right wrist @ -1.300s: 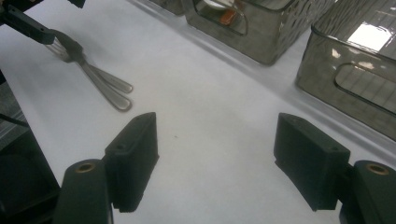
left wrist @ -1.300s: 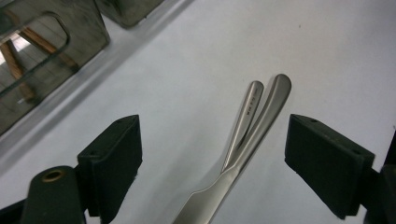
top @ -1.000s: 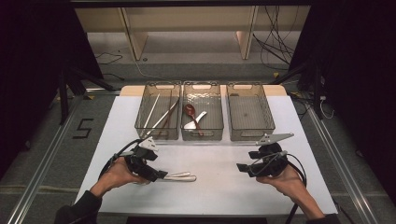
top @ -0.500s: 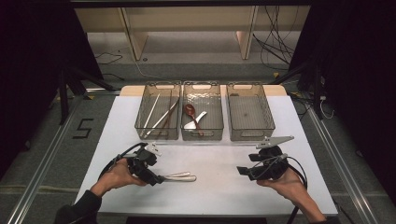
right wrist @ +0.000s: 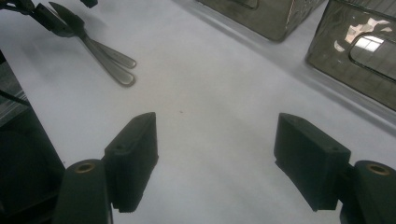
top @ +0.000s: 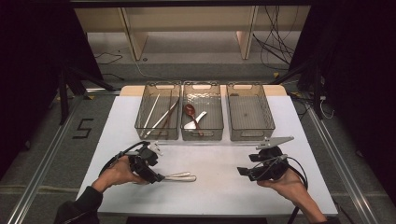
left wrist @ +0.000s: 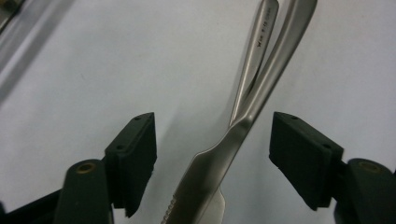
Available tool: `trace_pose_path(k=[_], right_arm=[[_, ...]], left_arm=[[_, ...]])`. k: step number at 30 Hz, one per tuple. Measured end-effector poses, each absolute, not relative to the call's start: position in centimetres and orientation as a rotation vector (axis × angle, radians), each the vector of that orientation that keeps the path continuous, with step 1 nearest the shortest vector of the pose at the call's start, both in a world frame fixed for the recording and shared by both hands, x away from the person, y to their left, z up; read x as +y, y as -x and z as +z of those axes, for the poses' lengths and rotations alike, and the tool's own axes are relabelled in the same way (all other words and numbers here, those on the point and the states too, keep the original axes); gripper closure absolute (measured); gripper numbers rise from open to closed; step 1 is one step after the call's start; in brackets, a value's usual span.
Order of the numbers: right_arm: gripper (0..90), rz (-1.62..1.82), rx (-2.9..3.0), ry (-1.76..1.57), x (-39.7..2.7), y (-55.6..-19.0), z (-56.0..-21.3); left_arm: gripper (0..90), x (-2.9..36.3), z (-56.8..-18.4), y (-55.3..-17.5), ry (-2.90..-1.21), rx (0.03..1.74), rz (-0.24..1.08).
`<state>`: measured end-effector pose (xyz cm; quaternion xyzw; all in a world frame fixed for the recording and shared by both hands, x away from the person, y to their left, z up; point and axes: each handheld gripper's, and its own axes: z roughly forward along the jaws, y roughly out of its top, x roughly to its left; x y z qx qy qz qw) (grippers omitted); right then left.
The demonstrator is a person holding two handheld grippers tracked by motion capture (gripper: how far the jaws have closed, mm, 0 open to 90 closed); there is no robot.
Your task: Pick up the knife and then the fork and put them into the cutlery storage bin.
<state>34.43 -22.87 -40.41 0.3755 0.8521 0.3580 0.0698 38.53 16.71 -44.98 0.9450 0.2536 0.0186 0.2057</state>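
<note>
Sorting looks partway through. The 9 o'clock bin (top: pixel 158 117) holds chopsticks (top: pixel 159 116), the middle bin (top: pixel 202 116) two spoons (top: pixel 192 117), the 3 o'clock bin (top: pixel 250 117) nothing. Two knives (left wrist: pixel 254 88) lie on the counter (top: pixel 219 177) at 7 o'clock, between the released left gripper's (left wrist: pixel 212 163) jaws. Right gripper (right wrist: pixel 215 158), at 5 o'clock, released, empty.

knife (left wrist: pixel 219 149): blade cut off at bottom edge | handle ends cropped at top
</note>
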Motion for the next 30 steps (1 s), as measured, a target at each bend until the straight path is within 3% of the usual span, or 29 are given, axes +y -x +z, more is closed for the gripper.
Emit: trace_pose_path(k=[14, 21, 30], right_arm=[[31.9, 1.059, 2.583, -1.118, -22.5, -34.3, -40.4], [32.3, 1.057, 2.586, -1.111, -22.5, -34.3, -40.5], [32.7, 1.056, 2.587, -1.106, -22.5, -34.3, -40.4]], left_arm=[[43.6, 16.2, -46.4, -38.8, -2.754, 0.648, 0.012], [53.6, 16.0, -46.4, -39.1, -2.790, 0.619, 0.020], [61.1, 15.1, -46.1, -38.7, -2.894, 0.464, 0.055]])
